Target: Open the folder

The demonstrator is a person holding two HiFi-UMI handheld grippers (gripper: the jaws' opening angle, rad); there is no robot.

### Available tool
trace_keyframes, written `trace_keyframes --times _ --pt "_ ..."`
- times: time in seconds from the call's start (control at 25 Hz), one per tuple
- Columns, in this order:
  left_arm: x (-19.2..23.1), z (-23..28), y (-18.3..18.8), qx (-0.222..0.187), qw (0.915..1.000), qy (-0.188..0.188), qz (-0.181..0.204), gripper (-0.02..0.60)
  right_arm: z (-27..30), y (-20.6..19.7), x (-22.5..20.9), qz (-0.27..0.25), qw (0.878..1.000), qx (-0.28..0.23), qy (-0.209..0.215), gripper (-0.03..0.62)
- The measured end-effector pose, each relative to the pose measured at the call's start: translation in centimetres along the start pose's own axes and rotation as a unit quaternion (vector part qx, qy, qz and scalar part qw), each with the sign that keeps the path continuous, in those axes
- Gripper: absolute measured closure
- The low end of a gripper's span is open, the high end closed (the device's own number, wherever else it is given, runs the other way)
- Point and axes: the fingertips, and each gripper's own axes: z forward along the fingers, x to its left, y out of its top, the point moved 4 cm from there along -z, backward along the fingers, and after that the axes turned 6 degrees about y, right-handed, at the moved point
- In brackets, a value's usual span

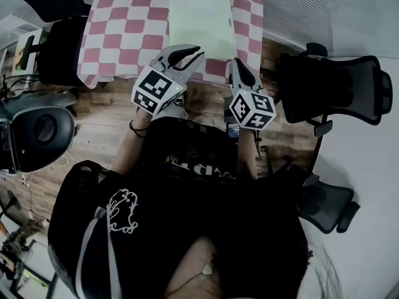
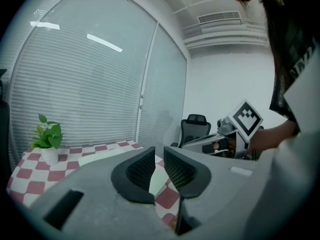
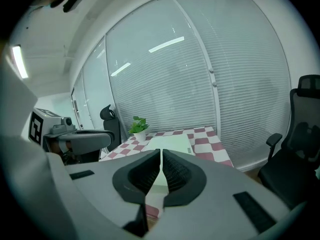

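We see the folder point(image 1: 201, 18), pale green, lying flat and closed on the bench point(image 1: 124, 36), which is covered by a red-and-white checked cloth. The folder sits toward the right half of the cloth, with its near edge close to the bench's near edge.

Both tongs are held at that near edge, side by side and apart from each other, pointing toward the far side. From the head view, the left tongs point(image 1: 187, 55) lie over the folder's near left corner. The right tongs point(image 1: 240, 68) are just off its near right corner. We cannot tell whether either one touches it.

In the left gripper view, the left tongs point(image 2: 159, 152) have their jaws drawn together. Only a thin slit is left between the ribbed pads point(image 2: 140, 170), and nothing is caught in it. Past the tips we see the checked cloth and a strip of the folder point(image 2: 102, 156).

In the right gripper view, the right tongs point(image 3: 161, 152) have their jaws meeting at the tips, and they grip nothing. The folder point(image 3: 172, 144) lies straight ahead of them.

A small potted plant point(image 3: 138, 126) stands at the far left of the bench, in front of a glass wall with lowered blinds point(image 3: 200, 74). A dark office chair point(image 1: 336, 86) stands to the right of the bench on the wooden floor point(image 1: 103, 114).
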Motion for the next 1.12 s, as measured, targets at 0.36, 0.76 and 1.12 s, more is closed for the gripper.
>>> trace_keyframes --times 0.36,0.76,1.12 --pt "0.0 3.6 -1.5 0.028 0.9989 -0.036 0.011 0.528 0.4 0.2 -3.3 0.013 0.999 0.015 -0.046 0.572" --pt "-0.2 6.4 -2.5 0.057 0.9982 -0.016 0.011 0.525 2.7 0.2 -8.2 0.021 0.999 0.038 -0.026 0.572" --pt "-0.8 11.0 -5.4 0.130 0.9914 0.005 0.020 0.429 6.3 -2.2 -12.3 0.034 0.992 0.111 0.044 0.571"
